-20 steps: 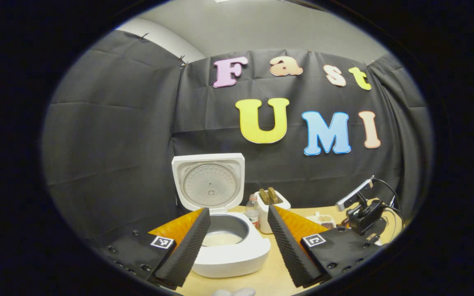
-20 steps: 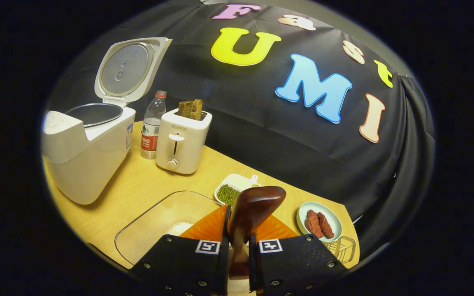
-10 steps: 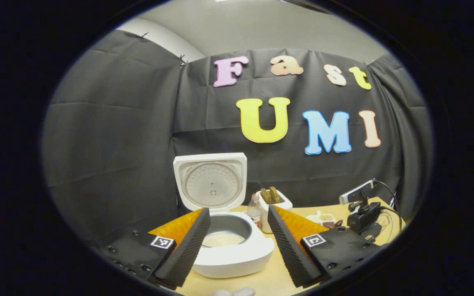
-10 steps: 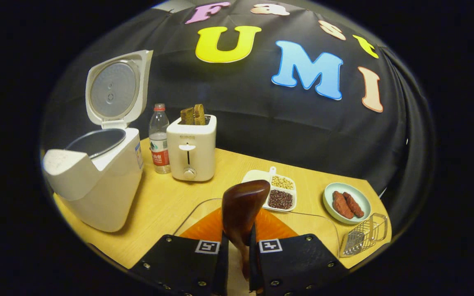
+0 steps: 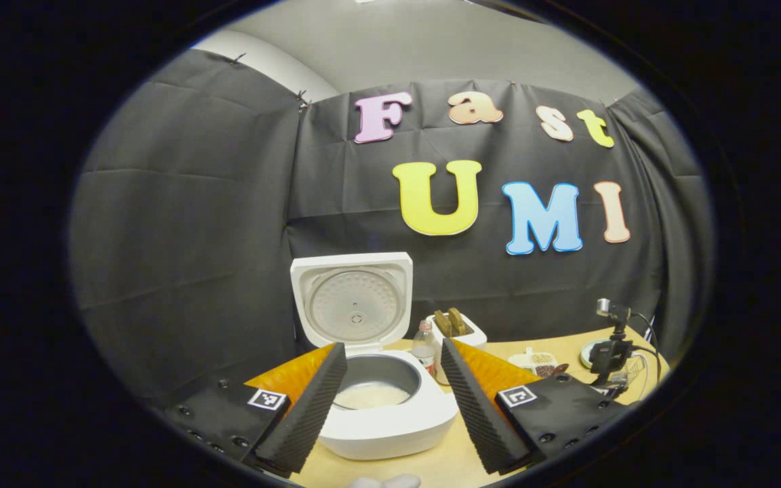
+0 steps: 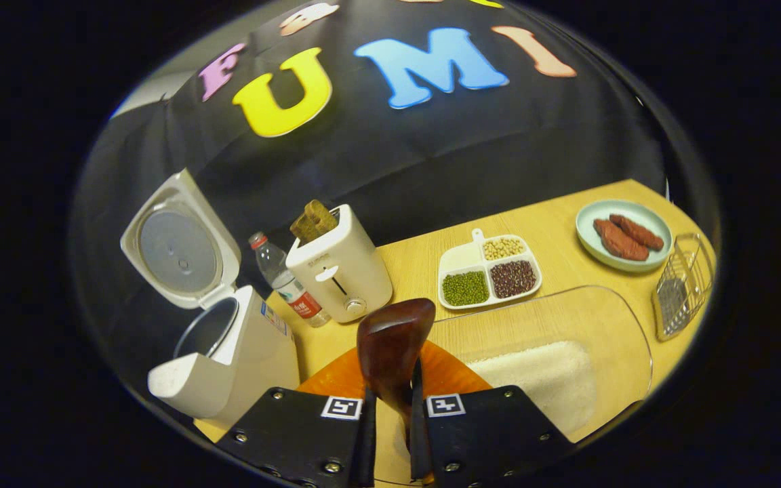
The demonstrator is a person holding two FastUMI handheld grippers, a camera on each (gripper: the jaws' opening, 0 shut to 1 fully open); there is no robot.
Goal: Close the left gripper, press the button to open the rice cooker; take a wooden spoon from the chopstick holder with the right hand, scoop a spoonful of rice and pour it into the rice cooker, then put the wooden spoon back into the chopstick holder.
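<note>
The right gripper (image 6: 390, 434) has its jaws clamped on the wooden spoon (image 6: 390, 339), bowl forward, lower centre. The left gripper (image 5: 390, 407), jaws apart, frames the open rice cooker (image 5: 384, 407), probably just waiting.

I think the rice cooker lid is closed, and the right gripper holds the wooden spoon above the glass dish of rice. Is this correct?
Not quite. The rice cooker has its lid open and standing up, as the right gripper view shows. The rest holds: the right gripper grips the wooden spoon above the glass dish of rice.
</note>
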